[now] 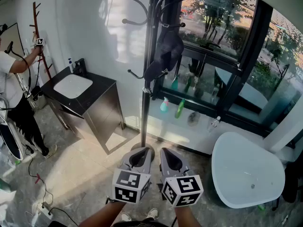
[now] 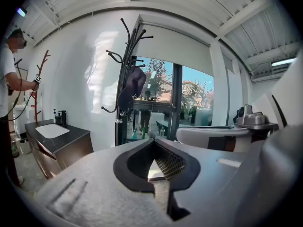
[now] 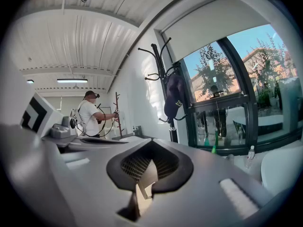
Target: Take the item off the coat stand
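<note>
Down low before the coat stand (image 1: 146, 112), fingers pressed together on nothing at both left gripper (image 1: 141, 154) and right gripper (image 1: 170, 155), held side by side and aimed at the stand's base. Well above and beyond them, slung from an upper hook and sagging against the pole: dark item (image 1: 165, 53), bag or garment, hard to say which. Still out of reach, so first raise a gripper to the height of that hook. Spread its fingers only on arrival, then pinch the fabric close under the hook, where the weight seems to hang. Lift up and over the curled tip, not straight outward; a sideways tug looks likely to rock the slim stand. Keep the spare gripper ready beside the pole. Mind the neighbouring hooks, the counter (image 1: 102, 86) at left and the bathtub (image 1: 277, 169) at right.
</note>
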